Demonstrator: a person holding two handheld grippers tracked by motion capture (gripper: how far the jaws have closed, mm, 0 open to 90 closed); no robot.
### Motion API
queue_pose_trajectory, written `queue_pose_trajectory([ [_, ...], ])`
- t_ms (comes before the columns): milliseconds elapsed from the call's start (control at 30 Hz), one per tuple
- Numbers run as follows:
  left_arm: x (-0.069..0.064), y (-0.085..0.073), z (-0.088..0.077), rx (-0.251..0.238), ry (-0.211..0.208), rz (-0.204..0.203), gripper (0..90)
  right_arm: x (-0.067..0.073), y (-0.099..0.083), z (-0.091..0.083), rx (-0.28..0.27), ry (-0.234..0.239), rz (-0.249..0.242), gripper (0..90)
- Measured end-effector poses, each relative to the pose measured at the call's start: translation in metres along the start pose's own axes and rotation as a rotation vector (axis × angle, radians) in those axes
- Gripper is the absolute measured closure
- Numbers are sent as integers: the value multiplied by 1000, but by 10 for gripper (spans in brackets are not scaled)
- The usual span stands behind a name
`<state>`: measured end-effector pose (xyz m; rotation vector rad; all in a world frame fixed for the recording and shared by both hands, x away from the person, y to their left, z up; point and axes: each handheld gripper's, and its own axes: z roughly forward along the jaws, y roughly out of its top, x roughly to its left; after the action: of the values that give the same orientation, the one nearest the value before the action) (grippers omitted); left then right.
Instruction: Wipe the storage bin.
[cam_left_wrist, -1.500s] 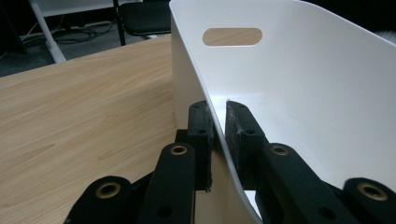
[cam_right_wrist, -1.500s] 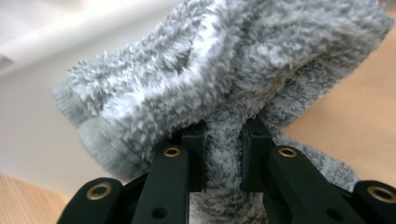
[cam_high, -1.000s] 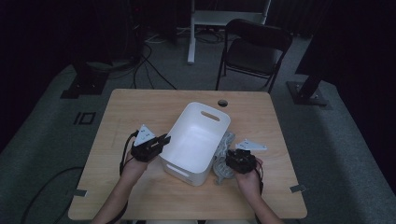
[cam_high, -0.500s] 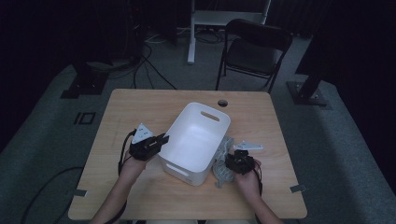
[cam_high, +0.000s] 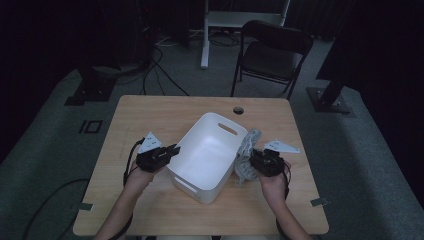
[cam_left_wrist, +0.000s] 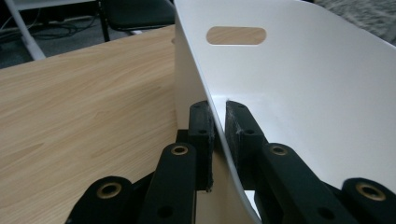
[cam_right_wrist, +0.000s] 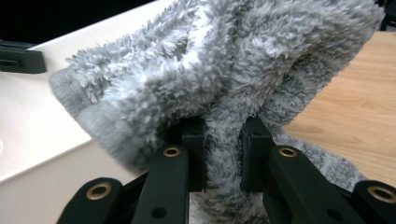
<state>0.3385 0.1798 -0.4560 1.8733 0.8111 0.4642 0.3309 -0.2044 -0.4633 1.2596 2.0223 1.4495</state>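
A white plastic bin (cam_high: 210, 155) with handle slots stands tilted in the middle of the wooden table (cam_high: 150, 115). My left gripper (cam_high: 172, 149) is shut on the bin's left rim (cam_left_wrist: 219, 140), one jaw outside the wall and one inside. A fluffy grey sock (cam_high: 246, 157) hangs beside the bin's right wall, bunched up. My right gripper (cam_high: 251, 161) is shut on the grey sock (cam_right_wrist: 224, 93), with fabric squeezed between the pads and draping over them, lifted a little above the table.
A black folding chair (cam_high: 272, 55) stands beyond the table's far edge, next to a white stand (cam_high: 235, 20). A round hole (cam_high: 238, 110) sits near the table's far edge. Cables lie on the floor at the left.
The right gripper has risen slightly with the grey sock, which now hangs higher against the bin's right side. The left gripper and the bin have stayed put.
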Motion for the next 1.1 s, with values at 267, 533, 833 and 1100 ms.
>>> queue_pose_trajectory([
  [267, 0, 0, 0, -3, -13, 7, 812, -2, -11, 11, 44, -22, 5, 764],
  [533, 0, 0, 0, 0, -12, -2, 809, -15, -33, 33, 147, -47, 31, 764],
  [833, 1, 0, 0, 0, -1, -13, 805, -21, -49, 50, 234, -59, 52, 764],
  [1100, -1, 1, 2, 11, 5, -10, 810, -29, -6, 15, 32, -56, 59, 763],
])
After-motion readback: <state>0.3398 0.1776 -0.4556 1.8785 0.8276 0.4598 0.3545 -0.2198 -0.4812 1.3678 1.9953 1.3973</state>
